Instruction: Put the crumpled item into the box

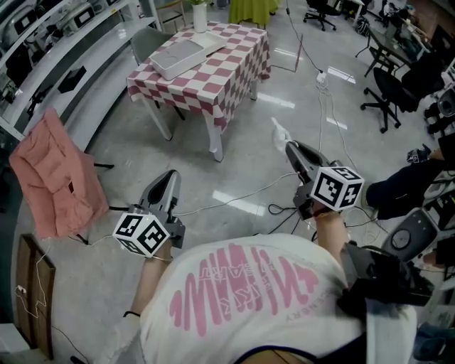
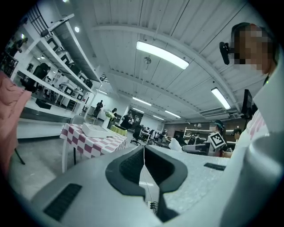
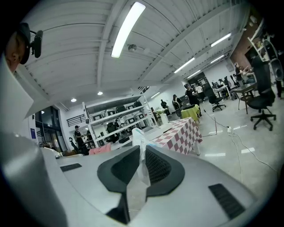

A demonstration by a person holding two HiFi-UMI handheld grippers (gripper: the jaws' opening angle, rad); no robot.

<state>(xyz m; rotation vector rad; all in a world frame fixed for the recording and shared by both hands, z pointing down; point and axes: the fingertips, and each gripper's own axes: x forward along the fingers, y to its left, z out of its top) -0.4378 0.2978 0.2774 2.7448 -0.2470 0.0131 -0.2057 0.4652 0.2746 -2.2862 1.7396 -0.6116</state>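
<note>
My right gripper (image 1: pixel 291 148) is shut on a crumpled white plastic item (image 1: pixel 279 131), held out over the floor. In the right gripper view the crumpled item (image 3: pixel 137 164) is pinched between the dark pads (image 3: pixel 159 166) and sticks up past them. My left gripper (image 1: pixel 168 180) is shut with nothing in it, and its pads (image 2: pixel 128 166) meet along a thin line. The white box (image 1: pixel 178 58) lies on a red-and-white checkered table (image 1: pixel 234 71) ahead, well beyond both grippers. The left gripper view shows the box (image 2: pixel 93 130) far off at the left.
A pink cloth hangs over a chair (image 1: pixel 53 178) at the left. Cables (image 1: pixel 245 195) trail across the floor between me and the table. Black office chairs (image 1: pixel 389 89) stand at the right. A white vase (image 1: pixel 200 15) stands at the table's far end. Shelving (image 1: pixel 57 50) runs along the left wall.
</note>
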